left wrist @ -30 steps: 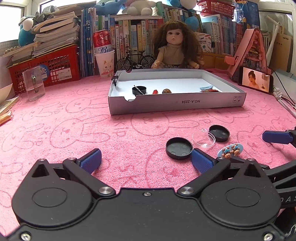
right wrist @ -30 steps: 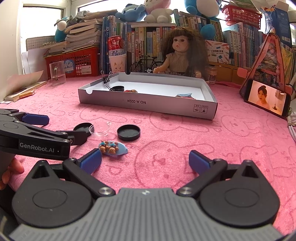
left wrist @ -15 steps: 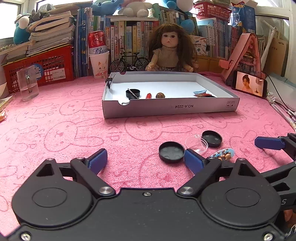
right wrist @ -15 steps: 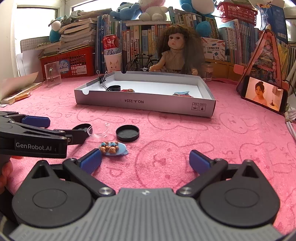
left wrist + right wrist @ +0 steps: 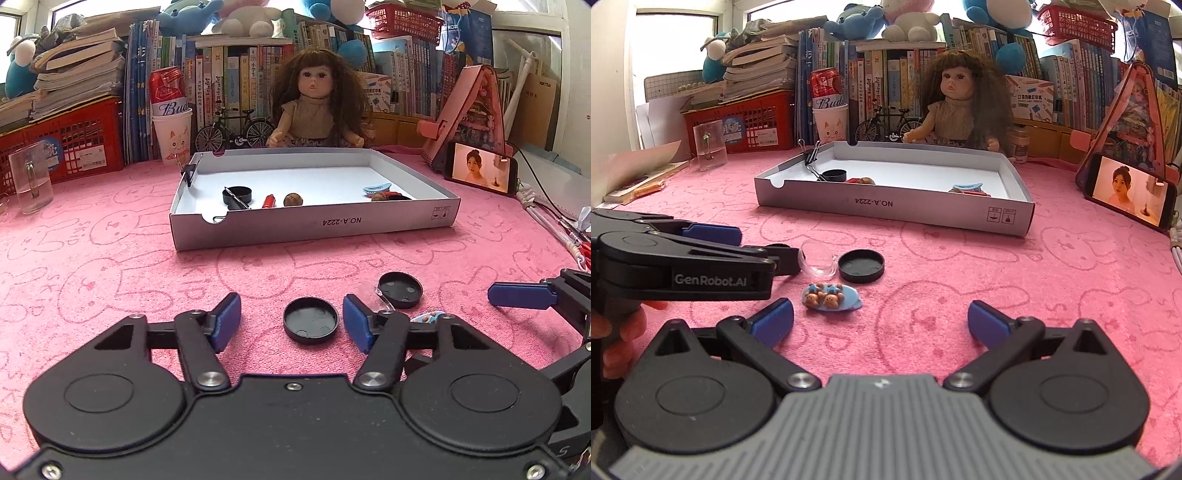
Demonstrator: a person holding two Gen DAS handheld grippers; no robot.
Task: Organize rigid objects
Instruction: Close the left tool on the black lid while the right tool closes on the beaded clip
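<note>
Your left gripper [image 5: 291,319] sits low over the pink cloth [image 5: 110,280] and its jaws have just been closing in; a black round lid [image 5: 311,325] lies between the blue pads, hollow side up, with a gap on both sides, so nothing is pinched yet. The lid sits nearer your right-hand pad [image 5: 356,325] than the other one. Just past that pad's tip there's a clear plastic lid [image 5: 375,295], tipped up at an angle, and right behind it a second black lid [image 5: 400,290]. From the right wrist camera, that clear lid [image 5: 820,264] looks to be resting against the tip of the left gripper's finger, though I can't tell if it truly touches.

Your right gripper [image 5: 881,323] has its fingers spread wide with only bare cloth between them. The blue hair clip with little bears [image 5: 831,297] lies just ahead of its left pad [image 5: 774,321], outside the gap.

Well beyond both sets of fingertips, the white box tray [image 5: 314,225] already holds a black cap [image 5: 238,194], a small red piece [image 5: 269,201], a brown ball [image 5: 293,199] and a blue clip [image 5: 376,189]
</note>
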